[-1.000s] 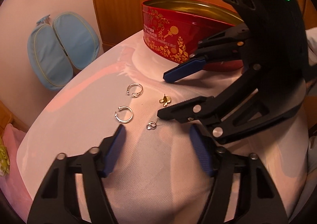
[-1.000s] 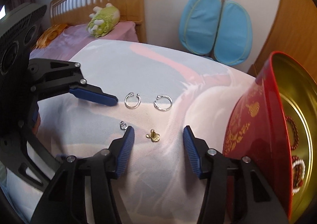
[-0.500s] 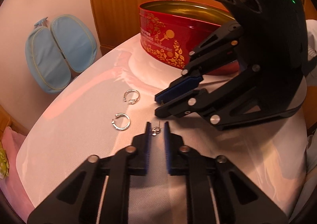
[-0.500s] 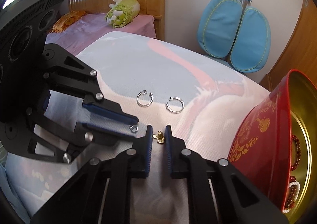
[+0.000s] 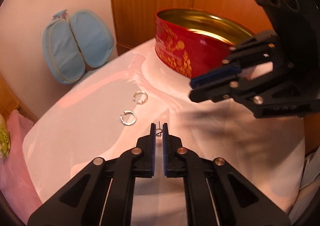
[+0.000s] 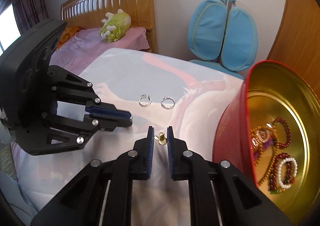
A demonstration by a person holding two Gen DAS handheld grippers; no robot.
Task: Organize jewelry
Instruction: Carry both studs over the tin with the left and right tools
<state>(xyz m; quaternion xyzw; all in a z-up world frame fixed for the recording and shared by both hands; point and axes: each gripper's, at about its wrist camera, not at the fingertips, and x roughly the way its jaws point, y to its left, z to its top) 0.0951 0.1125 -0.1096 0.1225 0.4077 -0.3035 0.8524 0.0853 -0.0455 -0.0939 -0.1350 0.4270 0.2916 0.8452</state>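
Note:
On the white cloth-covered table [image 5: 84,138] my left gripper [image 5: 159,129] is shut on a small silver stud earring [image 5: 159,133], whose post sticks up between the blue pads. My right gripper [image 6: 161,131] is shut on a small gold earring [image 6: 161,139] and hangs above the cloth. In the left wrist view the right gripper [image 5: 192,90] hovers in front of the red tin [image 5: 180,56]. Seen from the right wrist, the left gripper [image 6: 129,119] is low at the left. Two silver hoop earrings [image 5: 140,97] [image 5: 128,118] lie loose on the cloth beyond the fingertips.
The red tin's gold interior [image 6: 280,106] holds several bead bracelets [image 6: 280,156] and stands at the table's right. A blue chair [image 6: 222,36] is behind the table. A bed with a green plush toy [image 6: 114,26] is at the far left, and a wooden wardrobe [image 5: 152,6] behind the tin.
Both grippers went from open to shut, the left on the silver stud, the right on the gold earring. The right gripper has since risen off the cloth with it.

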